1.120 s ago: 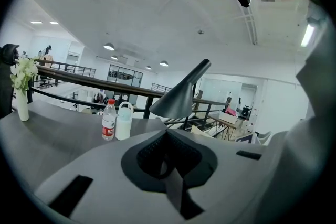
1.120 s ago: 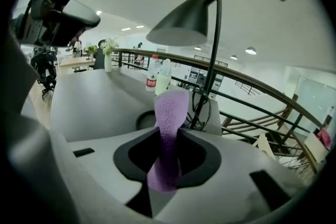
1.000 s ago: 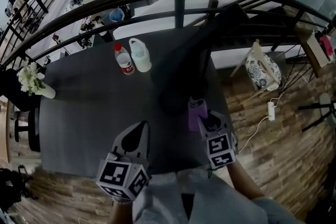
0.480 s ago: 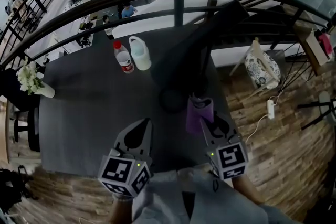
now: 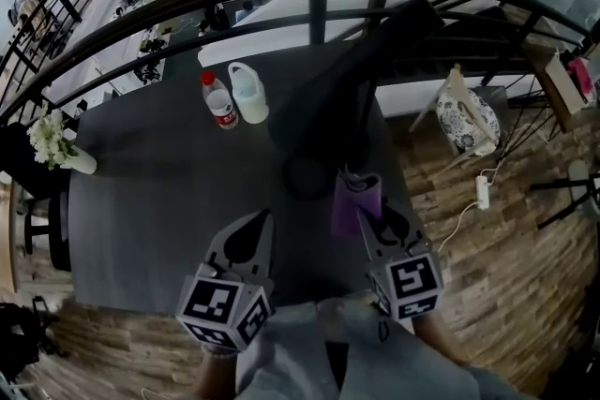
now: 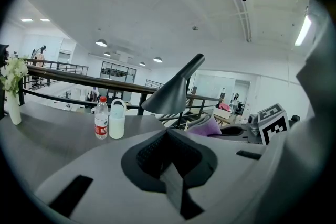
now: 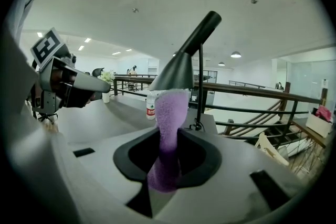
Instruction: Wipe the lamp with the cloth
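The black desk lamp stands on the dark table, its round base just ahead of my grippers and its cone shade tilted over the table. My right gripper is shut on a purple cloth, which sticks up from the jaws below the lamp shade and apart from it. My left gripper hovers over the table's near edge to the left of the lamp base, jaws together and holding nothing.
A red-capped water bottle and a white jug stand at the back of the table. A vase of white flowers sits at its far left corner. A railing runs behind; wooden floor and a cable lie to the right.
My right gripper has drawn back toward me and slightly right with the cloth, away from the lamp base. In the last half second it barely moved. The left gripper stayed put.
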The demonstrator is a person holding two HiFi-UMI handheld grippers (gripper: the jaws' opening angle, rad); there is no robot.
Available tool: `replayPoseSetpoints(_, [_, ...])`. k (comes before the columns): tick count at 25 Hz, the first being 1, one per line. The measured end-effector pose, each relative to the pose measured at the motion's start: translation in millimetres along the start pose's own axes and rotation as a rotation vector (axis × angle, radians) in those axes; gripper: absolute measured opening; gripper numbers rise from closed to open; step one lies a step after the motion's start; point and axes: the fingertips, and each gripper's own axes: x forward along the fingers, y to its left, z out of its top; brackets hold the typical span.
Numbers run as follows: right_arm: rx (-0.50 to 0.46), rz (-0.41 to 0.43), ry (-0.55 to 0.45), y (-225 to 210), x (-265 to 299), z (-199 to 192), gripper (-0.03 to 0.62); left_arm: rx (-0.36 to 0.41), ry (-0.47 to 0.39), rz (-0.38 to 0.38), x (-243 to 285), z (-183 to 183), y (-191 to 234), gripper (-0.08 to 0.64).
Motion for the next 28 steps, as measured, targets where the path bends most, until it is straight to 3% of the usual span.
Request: replayPoseSetpoints(28, [-0.048, 0.023, 0.029, 11, 1, -7, 0.084, -0.018, 0.029, -0.003, -5, -8, -3, 0.000])
